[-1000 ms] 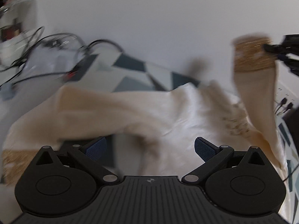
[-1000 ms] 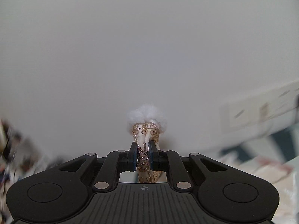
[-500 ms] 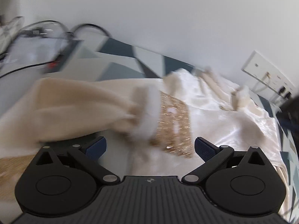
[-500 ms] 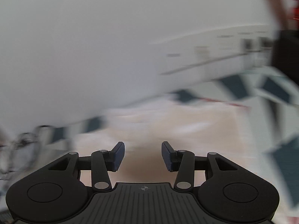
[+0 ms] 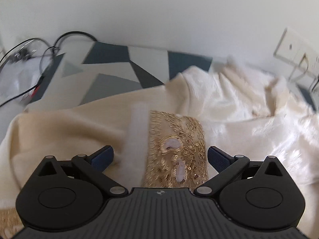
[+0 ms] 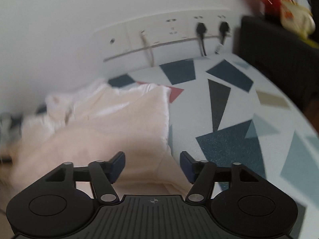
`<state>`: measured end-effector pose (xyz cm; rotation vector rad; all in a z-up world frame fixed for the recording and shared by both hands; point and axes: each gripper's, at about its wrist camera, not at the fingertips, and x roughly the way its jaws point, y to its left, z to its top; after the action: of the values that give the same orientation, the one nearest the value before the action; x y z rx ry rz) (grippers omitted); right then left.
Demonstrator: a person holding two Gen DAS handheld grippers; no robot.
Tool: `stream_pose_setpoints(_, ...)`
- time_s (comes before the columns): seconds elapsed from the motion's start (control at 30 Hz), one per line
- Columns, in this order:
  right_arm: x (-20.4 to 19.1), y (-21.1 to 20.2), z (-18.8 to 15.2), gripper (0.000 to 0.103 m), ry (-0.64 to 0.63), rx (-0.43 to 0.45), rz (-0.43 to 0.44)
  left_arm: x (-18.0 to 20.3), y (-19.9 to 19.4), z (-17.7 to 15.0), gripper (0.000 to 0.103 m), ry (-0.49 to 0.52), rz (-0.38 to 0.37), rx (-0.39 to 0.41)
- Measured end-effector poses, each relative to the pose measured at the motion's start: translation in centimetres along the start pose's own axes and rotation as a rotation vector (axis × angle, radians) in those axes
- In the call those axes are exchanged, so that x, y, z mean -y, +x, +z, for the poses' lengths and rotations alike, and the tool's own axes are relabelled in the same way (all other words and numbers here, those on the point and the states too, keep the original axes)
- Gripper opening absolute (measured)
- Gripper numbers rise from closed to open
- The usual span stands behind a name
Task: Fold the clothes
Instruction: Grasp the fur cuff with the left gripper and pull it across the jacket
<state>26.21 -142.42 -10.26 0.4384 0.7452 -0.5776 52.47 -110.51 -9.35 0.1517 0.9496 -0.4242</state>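
Note:
A cream garment (image 5: 229, 107) lies spread on a surface with a geometric pattern (image 5: 111, 73). Its gold-embroidered cuff (image 5: 176, 147) with a white fur trim (image 5: 137, 131) lies folded across the garment's body. My left gripper (image 5: 160, 156) is open and empty just above the cuff, one finger on each side of it. In the right wrist view the same garment (image 6: 111, 127) fills the left half. My right gripper (image 6: 152, 164) is open and empty over the garment's right edge (image 6: 166, 119).
Black cables (image 5: 49, 47) and a red-tipped lead lie at the far left. A white wall socket strip (image 6: 169, 33) with black plugs (image 6: 201, 29) runs along the back wall. A dark object (image 6: 279, 55) stands at the far right. Patterned surface (image 6: 249, 119) shows right of the garment.
My right gripper has let go of the embroidered cuff, opened, and swung down over the garment's right edge. The cuff and sleeve now lie folded across the body under my left gripper.

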Motion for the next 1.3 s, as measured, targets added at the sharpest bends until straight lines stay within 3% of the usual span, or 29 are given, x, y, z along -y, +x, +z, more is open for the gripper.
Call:
stream_pose_setpoints(0.03, 0.1, 0.4, -0.1, 0.058, 0.011, -0.013, -0.010, 0.1, 0.2, -0.1, 0.063, 0.006, -0.008, 0.010)
stream_pose_setpoints(0.07, 0.4, 0.8, -0.1, 0.057, 0.043, -0.022, -0.015, 0.1, 0.2, 0.0, 0.045, -0.005, -0.010, 0.017)
stream_pose_setpoints(0.1, 0.9, 1.1, 0.0, 0.057, 0.086, -0.026, -0.015, 0.1, -0.1, 0.1, 0.039, -0.032, -0.003, 0.027)
stream_pose_setpoints(0.13, 1.4, 1.5, 0.2, 0.057, 0.130, -0.028, -0.011, 0.0, -0.7, 0.4, 0.019, -0.055, -0.002, 0.048)
stream_pose_setpoints(0.17, 1.9, 1.8, 0.5, 0.057, 0.166, -0.026, -0.007, 0.0, -1.3, 0.7, 0.018, -0.071, -0.003, 0.075)
stream_pose_setpoints(0.3, 2.5, 3.1, 3.2, 0.060, 0.194, 0.032, -0.007, 0.2, -3.1, 1.4, 0.018, -0.092, 0.018, 0.163)
stream_pose_setpoints(0.4, 2.7, 5.4, 5.8, 0.061, 0.192, 0.054, -0.007, 0.5, -2.5, 1.1, 0.018, -0.078, 0.061, 0.157)
stream_pose_setpoints(0.57, 2.8, 10.3, 8.7, 0.060, 0.183, 0.017, -0.025, -0.1, -1.7, 0.4, 0.013, -0.102, 0.121, 0.149)
stream_pose_setpoints(0.8, 4.6, 13.3, 10.7, 0.059, 0.319, -0.025, 0.044, -0.1, -0.6, 0.6, 0.016, -0.071, 0.125, 0.109)
stream_pose_setpoints(0.87, 4.5, 13.8, 11.2, 0.034, 0.307, -0.051, 0.080, 0.2, -0.2, 0.6, 0.041, -0.051, 0.116, 0.094)
stream_pose_setpoints(0.9, 4.0, 13.9, 11.4, 0.012, 0.271, -0.057, 0.081, 0.3, 0.0, 0.6, 0.045, -0.044, 0.111, 0.090)
stream_pose_setpoints(1.0, 2.4, 13.4, 12.0, 0.007, 0.146, -0.005, 0.028, 0.5, 0.4, 0.5, 0.046, -0.026, 0.110, 0.081)
stream_pose_setpoints(1.1, 1.7, 13.5, 12.0, 0.007, 0.109, 0.031, -0.022, 0.5, 0.4, 0.5, 0.053, -0.027, 0.100, 0.070)
stream_pose_setpoints(1.17, 1.5, 14.0, 11.6, 0.013, 0.111, 0.018, -0.044, 0.0, -0.1, 0.5, 0.066, -0.050, 0.091, 0.054)
stream_pose_setpoints(1.23, 1.5, 13.0, 11.0, 0.037, 0.122, 0.050, -0.056, -1.1, -1.3, 0.3, 0.067, -0.123, 0.062, 0.038)
stream_pose_setpoints(1.3, 1.6, 11.3, 10.5, 0.048, 0.135, 0.099, -0.055, -2.6, -3.1, -0.6, 0.067, -0.236, 0.001, 0.040)
